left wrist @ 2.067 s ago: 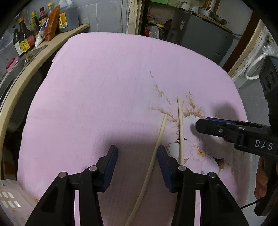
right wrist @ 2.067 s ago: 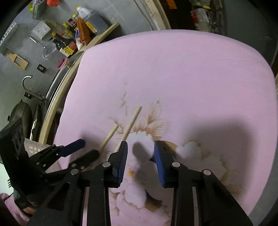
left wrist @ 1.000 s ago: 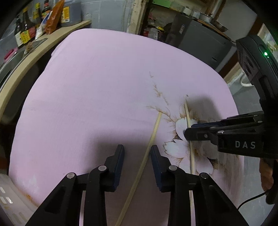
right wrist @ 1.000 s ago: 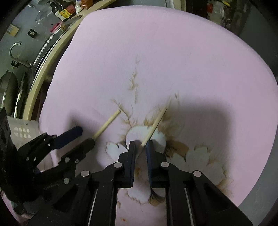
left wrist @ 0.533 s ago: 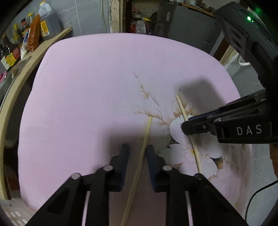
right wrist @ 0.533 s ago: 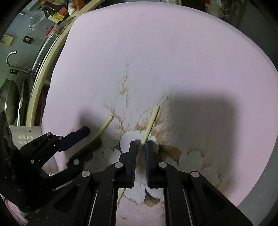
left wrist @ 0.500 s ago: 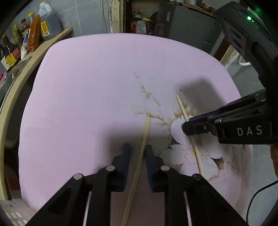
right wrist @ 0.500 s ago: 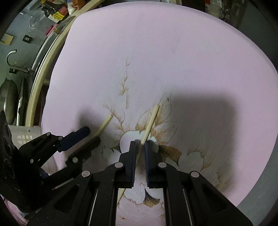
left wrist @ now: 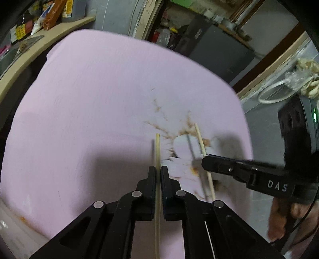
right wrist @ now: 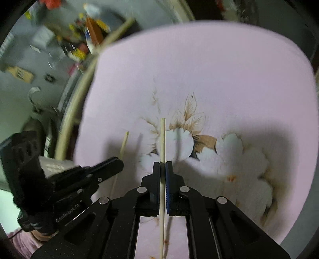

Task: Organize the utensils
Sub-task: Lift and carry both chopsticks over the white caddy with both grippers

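Note:
Two pale wooden chopsticks are held above a pink floral tablecloth [left wrist: 89, 95]. My left gripper [left wrist: 158, 171] is shut on one chopstick [left wrist: 158, 147], which runs straight out between its jaws. My right gripper [right wrist: 163, 166] is shut on the other chopstick [right wrist: 162, 139]. Both sticks cast shadows on the cloth, so they are lifted off it. In the left wrist view the right gripper [left wrist: 205, 161] and its chopstick [left wrist: 201, 143] are at the right. In the right wrist view the left gripper [right wrist: 117, 162] and its chopstick [right wrist: 124, 142] are at the left.
A wooden counter [left wrist: 39, 39] with bottles and packets [left wrist: 59, 12] runs along the table's left side. A white basket [right wrist: 52, 164] sits at the near left. A dark cabinet [left wrist: 219, 53] stands beyond the far edge. The cloth [right wrist: 219, 79] drops off at the right.
Both grippers have closed fully on their chopsticks and lifted them off the cloth. Both views have tilted up and are blurred by motion.

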`<control>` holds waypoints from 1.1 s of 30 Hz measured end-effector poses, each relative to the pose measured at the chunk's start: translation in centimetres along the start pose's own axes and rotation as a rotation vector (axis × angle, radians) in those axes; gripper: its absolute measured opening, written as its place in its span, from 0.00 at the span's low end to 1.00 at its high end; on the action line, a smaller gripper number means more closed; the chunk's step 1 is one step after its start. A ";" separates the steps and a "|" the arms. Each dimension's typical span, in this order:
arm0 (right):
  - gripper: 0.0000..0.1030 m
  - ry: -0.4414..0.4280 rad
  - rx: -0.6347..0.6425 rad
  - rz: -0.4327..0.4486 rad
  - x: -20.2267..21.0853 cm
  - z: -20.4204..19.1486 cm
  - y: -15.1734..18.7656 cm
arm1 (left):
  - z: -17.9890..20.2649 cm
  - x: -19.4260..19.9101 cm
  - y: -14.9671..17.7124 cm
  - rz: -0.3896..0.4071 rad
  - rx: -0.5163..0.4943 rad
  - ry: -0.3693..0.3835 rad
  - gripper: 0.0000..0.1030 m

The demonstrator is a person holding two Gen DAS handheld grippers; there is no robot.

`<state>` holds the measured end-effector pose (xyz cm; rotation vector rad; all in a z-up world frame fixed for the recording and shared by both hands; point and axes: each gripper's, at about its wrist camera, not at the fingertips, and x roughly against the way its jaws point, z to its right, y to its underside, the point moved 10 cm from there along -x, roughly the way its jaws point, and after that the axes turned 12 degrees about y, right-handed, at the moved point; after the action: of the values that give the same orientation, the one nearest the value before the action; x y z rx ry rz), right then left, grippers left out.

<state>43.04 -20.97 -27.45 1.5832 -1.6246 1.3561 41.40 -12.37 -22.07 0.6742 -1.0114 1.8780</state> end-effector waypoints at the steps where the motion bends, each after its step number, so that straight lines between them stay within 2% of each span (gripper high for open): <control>1: 0.04 -0.003 -0.014 0.052 1.3 0.1 0.2 | 0.4 0.5 0.1 0.015 -0.010 0.005 0.05; 5: 0.04 -0.021 -0.060 0.201 5.1 1.0 -0.3 | 2.2 2.9 -0.7 0.082 -0.047 0.030 0.05; 10: 0.04 -0.009 -0.054 0.395 11.2 0.1 -0.7 | 5.1 6.4 -1.7 0.180 -0.115 0.061 0.05; 19: 0.04 0.042 -0.065 0.633 20.4 -2.6 -1.9 | 8.7 12.8 -3.6 0.297 -0.194 0.159 0.05; 27: 0.04 0.051 -0.071 0.864 27.4 -8.9 -1.9 | 9.4 19.5 -4.5 0.381 -0.266 0.230 0.05; 33: 0.04 0.026 -0.049 0.977 28.8 -16.1 -1.7 | 6.3 24.8 -5.3 0.428 -0.298 0.221 0.05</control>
<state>34.18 -19.41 4.34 0.6917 -2.5257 1.7145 34.73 -5.33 2.23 0.0718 -1.3277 2.0441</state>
